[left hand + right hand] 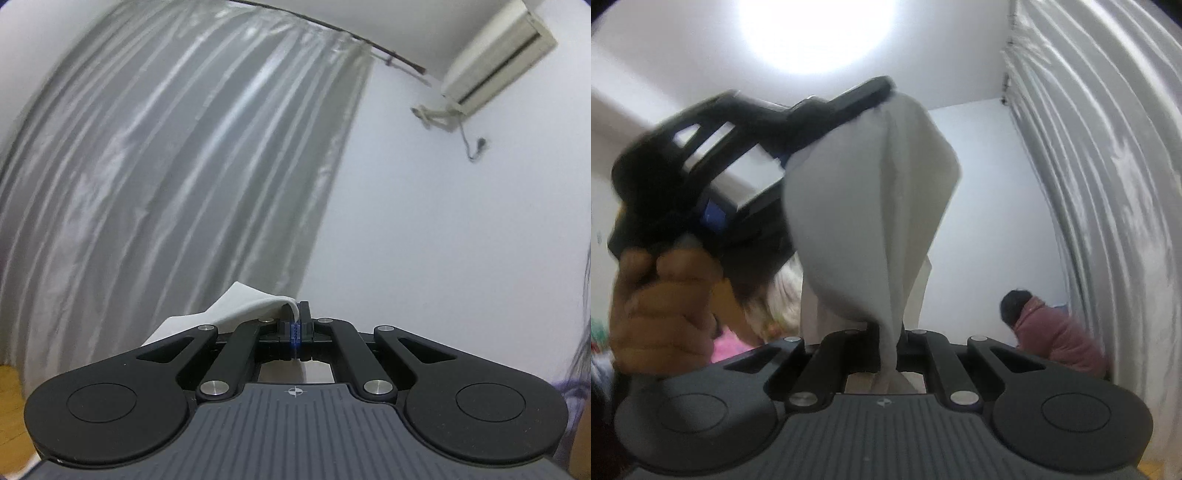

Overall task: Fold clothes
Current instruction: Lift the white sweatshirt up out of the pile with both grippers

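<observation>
Left wrist view: the left gripper (297,317) is clenched on a corner of the white garment (243,304), low centre, before a grey curtain (166,166) and air conditioner (498,55); that thin bite could slip.

Right wrist view: the right gripper (889,345) pinches the cloth hanging mid-frame. No folding surface shows; a person (1052,332) sits lower right, somewhat blurred.

Open room is seen beside the curtain (155,177), toward the bare wall (443,240). In the right wrist view, the way ahead is blocked by the hanging cloth (864,206) and the left tongs (886,86).
</observation>
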`<action>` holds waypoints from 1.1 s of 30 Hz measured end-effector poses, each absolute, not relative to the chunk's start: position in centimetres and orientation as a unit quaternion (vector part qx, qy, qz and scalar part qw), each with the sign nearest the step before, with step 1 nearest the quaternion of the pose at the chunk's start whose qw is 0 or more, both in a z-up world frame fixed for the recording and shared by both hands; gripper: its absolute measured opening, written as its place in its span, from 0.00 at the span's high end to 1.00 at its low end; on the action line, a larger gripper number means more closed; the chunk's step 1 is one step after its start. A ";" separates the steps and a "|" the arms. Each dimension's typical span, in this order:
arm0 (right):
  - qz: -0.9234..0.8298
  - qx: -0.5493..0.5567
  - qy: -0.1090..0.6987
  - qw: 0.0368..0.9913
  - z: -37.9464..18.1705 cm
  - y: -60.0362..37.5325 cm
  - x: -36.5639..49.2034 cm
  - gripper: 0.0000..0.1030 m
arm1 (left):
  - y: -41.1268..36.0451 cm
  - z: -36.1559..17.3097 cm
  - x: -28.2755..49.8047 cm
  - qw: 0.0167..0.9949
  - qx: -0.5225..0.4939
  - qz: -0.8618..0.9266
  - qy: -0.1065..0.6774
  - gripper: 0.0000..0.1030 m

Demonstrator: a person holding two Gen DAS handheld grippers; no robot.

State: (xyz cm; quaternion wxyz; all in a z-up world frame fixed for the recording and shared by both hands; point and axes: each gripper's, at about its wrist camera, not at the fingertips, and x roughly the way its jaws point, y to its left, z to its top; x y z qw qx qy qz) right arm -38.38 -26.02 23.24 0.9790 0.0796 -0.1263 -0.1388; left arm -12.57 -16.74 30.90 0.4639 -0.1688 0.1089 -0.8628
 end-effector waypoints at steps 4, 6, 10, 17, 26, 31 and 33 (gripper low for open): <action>-0.139 0.080 -0.130 0.978 26.1 -25.9 -39.6 0.95 | -15.3 32.9 -13.5 0.484 -0.179 -0.853 0.075 1.00; -0.134 0.085 -0.123 0.980 26.9 -26.2 -39.7 0.95 | -14.3 32.9 -12.5 0.505 -0.199 -0.837 0.074 1.00; -0.126 0.092 -0.103 0.982 27.1 -27.1 -38.2 0.93 | -12.8 32.4 -9.2 0.573 -0.239 -0.779 0.093 1.00; -0.138 0.089 -0.046 0.985 24.9 -29.3 -32.5 0.83 | -10.2 27.0 0.4 0.711 -0.266 -0.630 0.166 1.00; -0.157 0.129 0.105 0.974 15.4 -32.4 -23.4 0.75 | -5.5 12.3 12.4 0.855 -0.224 -0.363 0.295 1.00; -0.167 0.165 0.186 0.954 9.4 -34.7 -20.6 0.70 | -0.9 2.0 15.7 0.847 -0.215 -0.216 0.435 0.99; -0.165 0.176 0.215 0.946 7.1 -33.4 -20.8 0.65 | 0.4 -0.6 15.7 0.842 -0.197 -0.189 0.465 0.89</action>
